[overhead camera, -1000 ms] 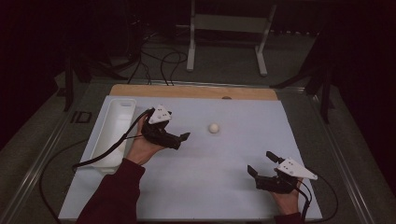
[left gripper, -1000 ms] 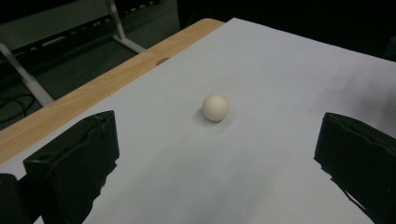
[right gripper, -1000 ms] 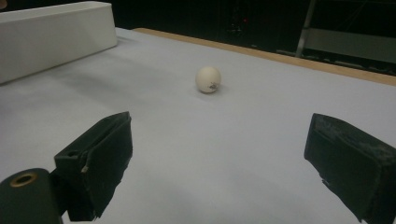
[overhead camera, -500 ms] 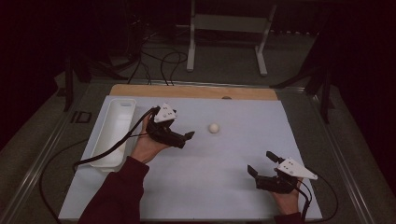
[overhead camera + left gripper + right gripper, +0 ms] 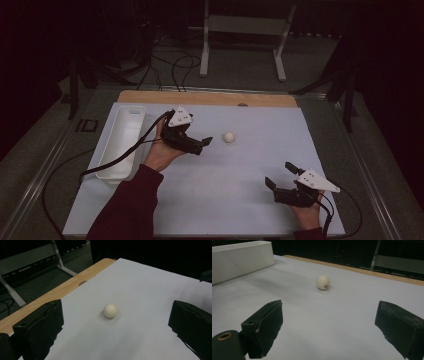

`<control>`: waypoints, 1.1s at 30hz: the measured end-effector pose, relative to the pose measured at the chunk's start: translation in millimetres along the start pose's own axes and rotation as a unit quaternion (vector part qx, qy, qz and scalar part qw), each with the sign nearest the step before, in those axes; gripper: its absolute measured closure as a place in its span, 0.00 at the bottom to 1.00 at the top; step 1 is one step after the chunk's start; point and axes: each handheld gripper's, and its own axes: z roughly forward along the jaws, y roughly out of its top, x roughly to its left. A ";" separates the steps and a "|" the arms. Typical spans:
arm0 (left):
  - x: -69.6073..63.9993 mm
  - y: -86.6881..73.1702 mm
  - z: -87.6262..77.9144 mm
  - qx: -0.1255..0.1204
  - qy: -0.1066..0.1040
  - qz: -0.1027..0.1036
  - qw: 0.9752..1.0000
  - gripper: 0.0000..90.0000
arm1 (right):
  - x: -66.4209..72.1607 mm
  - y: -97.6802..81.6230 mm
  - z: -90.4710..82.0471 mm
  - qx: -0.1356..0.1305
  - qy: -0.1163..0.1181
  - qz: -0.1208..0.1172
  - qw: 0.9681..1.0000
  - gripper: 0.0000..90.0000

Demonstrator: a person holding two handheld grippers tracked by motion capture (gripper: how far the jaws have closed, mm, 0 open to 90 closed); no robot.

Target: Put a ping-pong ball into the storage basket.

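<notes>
Left gripper [image 5: 202, 145] near white ball [image 5: 229, 137], jaws apart.
Right gripper [image 5: 281, 176] rested well apart from it, jaws likewise spread, both empty.

Black tools [image 5: 202, 145], grey three-cornered plates, trailing black cables; dark red sleeve [image 5: 125, 210].

Ball [image 5: 323, 282] mark too small, perhaps print; tray [image 5: 239, 258] edge-cropped.
</notes>
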 end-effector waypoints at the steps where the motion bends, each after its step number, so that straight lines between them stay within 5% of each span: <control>1: 0.3 0.2 0.1 0.001 0.001 0.000 1.000 0.00 | 0.0 0.0 0.1 0.000 0.000 0.000 1.000 0.08; 11: 1.1 0.8 4.1 0.006 -0.003 0.000 1.000 0.00 | 0.1 0.0 0.0 0.000 0.000 0.000 1.000 0.08; 13: -6.7 5.7 10.7 0.022 0.001 0.026 0.999 0.00 | 0.0 0.0 0.1 0.000 0.000 0.000 1.000 0.08; 26: -3.7 7.2 21.4 0.015 -0.010 0.007 1.000 0.00 | -0.7 0.0 -0.7 -0.002 0.000 -0.001 1.000 0.08; 30: -11.0 14.0 28.0 0.019 -0.010 0.025 0.999 0.00 | -0.3 0.1 -0.6 -0.001 0.000 -0.001 1.000 0.08; 33: -8.0 14.5 32.8 0.015 -0.015 0.011 1.000 0.00 | -0.5 0.3 -1.4 -0.002 -0.001 0.001 1.000 0.08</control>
